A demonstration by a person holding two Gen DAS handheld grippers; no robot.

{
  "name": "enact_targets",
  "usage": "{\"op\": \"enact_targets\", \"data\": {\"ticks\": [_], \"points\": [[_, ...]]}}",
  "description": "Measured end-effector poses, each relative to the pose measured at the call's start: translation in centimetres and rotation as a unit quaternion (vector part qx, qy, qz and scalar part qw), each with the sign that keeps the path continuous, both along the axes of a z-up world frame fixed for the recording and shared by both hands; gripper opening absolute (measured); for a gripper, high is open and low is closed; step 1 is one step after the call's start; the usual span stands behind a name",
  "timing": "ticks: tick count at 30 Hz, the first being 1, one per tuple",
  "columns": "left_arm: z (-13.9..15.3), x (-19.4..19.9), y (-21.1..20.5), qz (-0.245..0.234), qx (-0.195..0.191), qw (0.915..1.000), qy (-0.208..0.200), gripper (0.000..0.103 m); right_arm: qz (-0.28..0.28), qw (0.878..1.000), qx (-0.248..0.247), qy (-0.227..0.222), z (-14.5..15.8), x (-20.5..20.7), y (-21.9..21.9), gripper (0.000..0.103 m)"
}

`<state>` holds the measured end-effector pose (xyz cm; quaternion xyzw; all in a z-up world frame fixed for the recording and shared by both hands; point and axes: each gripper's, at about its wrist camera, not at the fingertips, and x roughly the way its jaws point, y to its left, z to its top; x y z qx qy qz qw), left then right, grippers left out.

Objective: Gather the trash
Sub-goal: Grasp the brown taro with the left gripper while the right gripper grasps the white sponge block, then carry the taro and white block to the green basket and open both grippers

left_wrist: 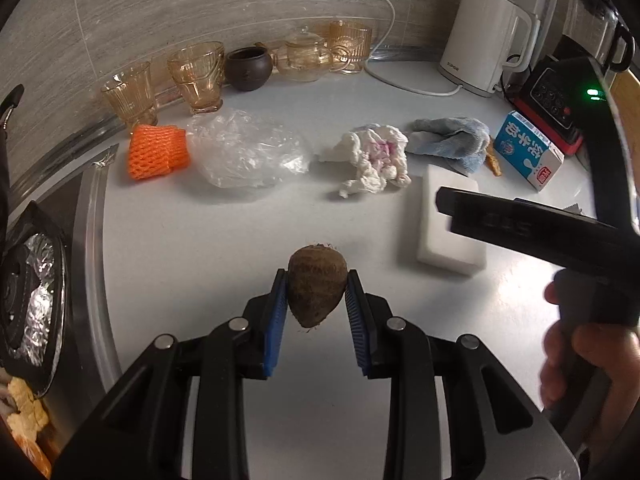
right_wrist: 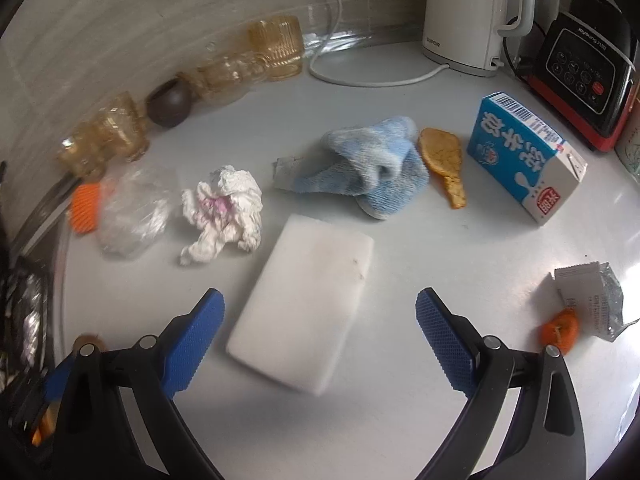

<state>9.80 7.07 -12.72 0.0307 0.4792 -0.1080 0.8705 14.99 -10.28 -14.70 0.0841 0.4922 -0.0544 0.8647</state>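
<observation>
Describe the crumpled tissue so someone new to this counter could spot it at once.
Start at the white kettle by the back wall and come forward to the blue cloth. Left of it lies the crumpled tissue, the only white wad stained pink, between the clear plastic bag and the smooth white sponge block.

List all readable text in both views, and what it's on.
"SUPOR": white kettle, on its base.
"Joyoung": black appliance, above its buttons; the characters after it are too small.
Blue carton: large white Chinese characters, a barcode, a red stamp; I can't read them reliably.
Crumpled packet: print too small.
</observation>
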Motion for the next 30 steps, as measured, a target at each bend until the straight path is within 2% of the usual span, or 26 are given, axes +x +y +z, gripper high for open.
{"op": "enact_targets", "data": {"ticks": [5, 10, 12, 13, 14, 19, 24, 30], "points": [[-0.2, 0.5, 0.6, 0.001, -0.008, 1.0000, -0.002, 0.029, -0.028, 0.999, -0.039, 0.020, -1.3, 1.2, 1.1, 0.096], [-0.4, 0.6, 1.1, 0.001, -0.017, 0.9998, 0.002, 0.029, -0.041, 0.997, -0.056, 0.031, -2.3, 1.5, 1.6, 0.094], [-0.4, 0.6, 1.2, 0.000, -0.016, 0.9999, 0.001, 0.029, -0.041, 0.998, -0.045, 0.032, -2.6, 1.5, 1.5, 0.079], [-0.4, 0.5, 1.2, 0.000, -0.015, 0.9999, 0.001, 0.029, -0.041, 0.998, -0.043, 0.029, -2.5, 1.3, 1.4, 0.077], [-0.4, 0.5, 1.2, 0.000, -0.014, 0.9999, 0.000, 0.029, -0.037, 0.998, -0.043, 0.025, -2.4, 1.2, 1.5, 0.067], [0.0, 0.1, 1.0, 0.000, -0.016, 0.9999, -0.002, 0.029, -0.024, 0.999, -0.031, 0.026, -2.2, 0.7, 1.3, 0.064], [1.0, -1.9, -0.1, -0.017, -0.013, 0.9997, -0.010, 0.029, -0.002, 1.000, -0.018, 0.007, -0.1, -2.5, 0.2, 0.063], [1.5, -6.1, -3.0, -0.060, -0.043, 0.9971, 0.016, 0.029, 0.028, 0.999, -0.014, -0.025, 4.0, -9.5, -3.2, 0.063]]}}
